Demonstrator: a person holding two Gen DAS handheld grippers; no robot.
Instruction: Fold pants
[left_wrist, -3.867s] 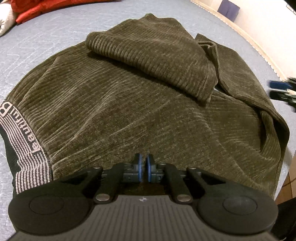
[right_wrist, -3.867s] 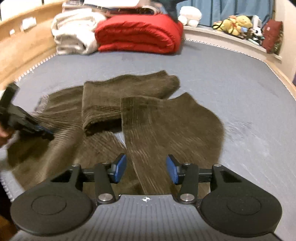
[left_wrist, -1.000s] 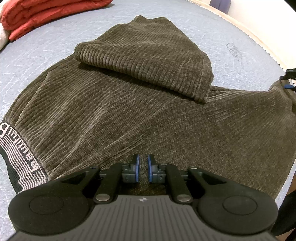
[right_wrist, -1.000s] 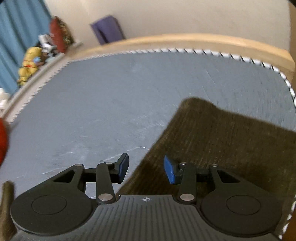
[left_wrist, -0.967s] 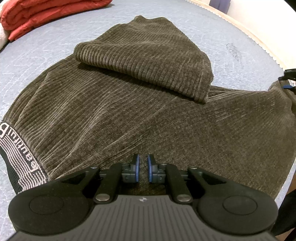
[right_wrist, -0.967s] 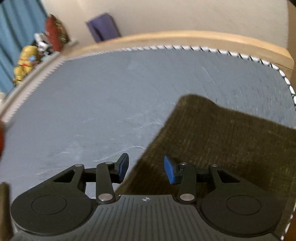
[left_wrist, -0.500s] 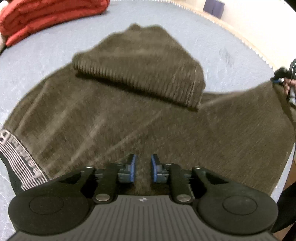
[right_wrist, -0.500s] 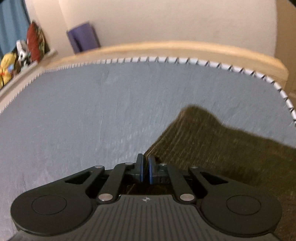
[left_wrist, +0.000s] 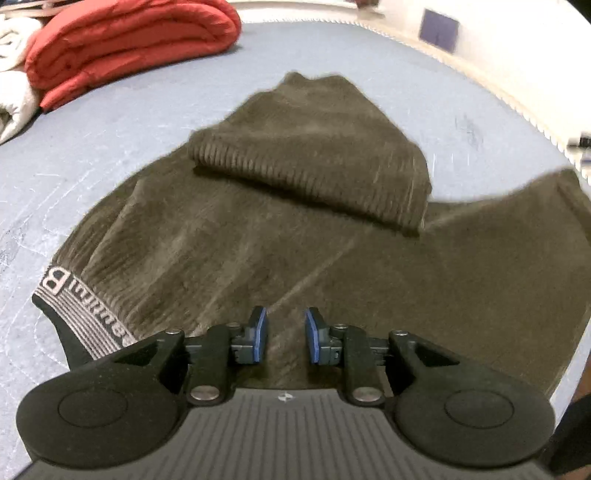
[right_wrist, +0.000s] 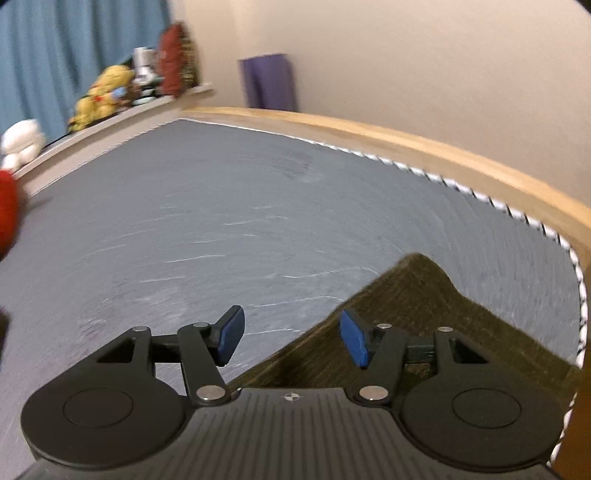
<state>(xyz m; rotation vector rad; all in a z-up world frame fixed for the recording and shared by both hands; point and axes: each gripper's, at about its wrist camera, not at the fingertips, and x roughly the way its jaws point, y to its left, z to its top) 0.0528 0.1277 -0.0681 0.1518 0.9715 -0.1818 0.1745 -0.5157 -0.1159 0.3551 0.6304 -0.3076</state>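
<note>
Left wrist view: left gripper (left_wrist: 282, 339) has its blue pads apart with nothing pinched; corduroy shows through the gap, so it hovers empty over the pants (left_wrist: 258, 236) near the striped waistband (left_wrist: 77, 314). One leg (left_wrist: 317, 147) is already doubled back on the seat; the other leg (left_wrist: 517, 236) runs out flat to the right across the grey mattress (left_wrist: 129, 122).

Right wrist view: right gripper (right_wrist: 291, 341) jaws are opening, nothing between them; the leg's corner (right_wrist: 417, 280) lies on the mattress just past the right pad.

My read: the right leg's spread is done and its fold-back is next. To do it well:
- regrip that corner through both layers, not the top one
- carry it low towards the waistband, matching the folded leg's edge
- left pins the seat so the corduroy doesn't drag

Red duvet (left_wrist: 122, 44) is well clear.
</note>
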